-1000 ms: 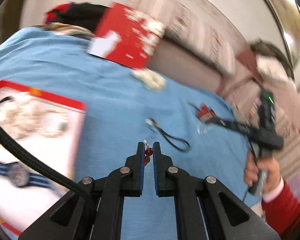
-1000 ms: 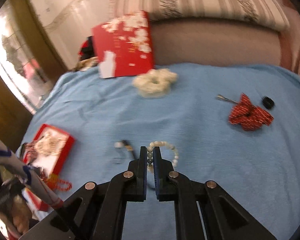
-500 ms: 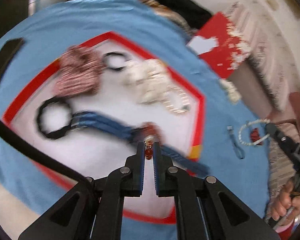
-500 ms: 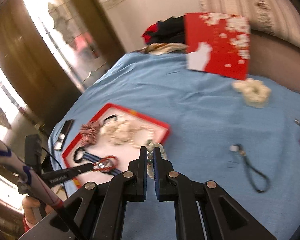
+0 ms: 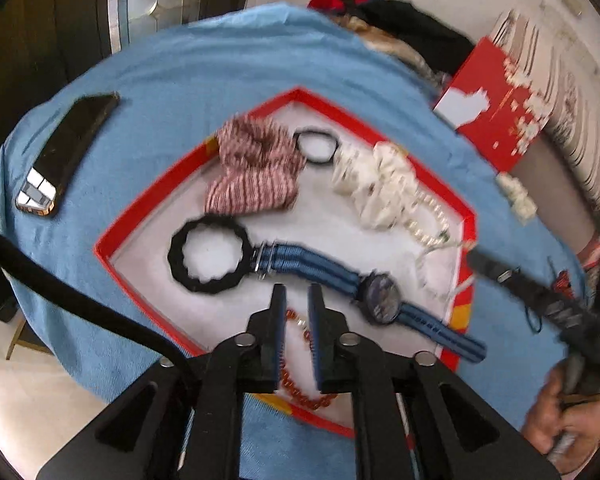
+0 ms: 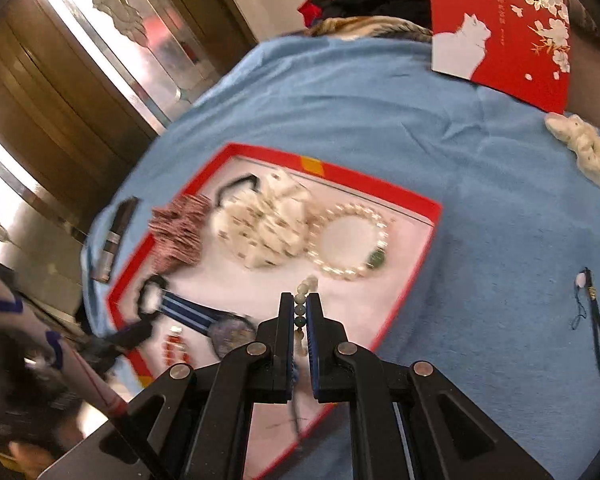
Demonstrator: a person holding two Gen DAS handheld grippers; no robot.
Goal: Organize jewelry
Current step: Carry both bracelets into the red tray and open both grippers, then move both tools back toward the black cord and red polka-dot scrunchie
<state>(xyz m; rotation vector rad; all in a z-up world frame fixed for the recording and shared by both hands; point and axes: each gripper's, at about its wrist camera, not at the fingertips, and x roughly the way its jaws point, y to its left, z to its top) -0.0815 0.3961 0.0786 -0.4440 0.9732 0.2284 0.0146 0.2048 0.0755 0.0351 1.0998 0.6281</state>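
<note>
Left gripper (image 5: 296, 300): jaws parted, nothing between them; it hangs over the near end of the tray.
Amber bead bracelet (image 5: 300, 376): lies on the tray floor under the left gripper's parted jaws, free of both fingers.
Right gripper (image 6: 300, 308): jaws closed on the pale bead bracelet (image 6: 305, 292), which is held above the tray's near half, with beads showing both above and below the grip.
Phone (image 5: 66, 158): on the blue cloth (image 6: 380, 120), left of the tray.
Tray (image 6: 416, 264): red rim, white floor, resting on the blue cloth.
Tray, left part: striped red-and-white scrunchie (image 5: 256, 172), black hair ties (image 5: 208, 254).
Tray, middle: blue-striped watch (image 5: 380, 298), white scrunchie (image 6: 264, 224).
Tray, right part: pearl bracelet (image 6: 350, 242) with a green bead, just beside the white scrunchie.
Cloth, right of the tray: dark cord charm (image 6: 594, 324), a second white scrunchie (image 6: 584, 148), red floral card (image 6: 508, 24) at the back.
</note>
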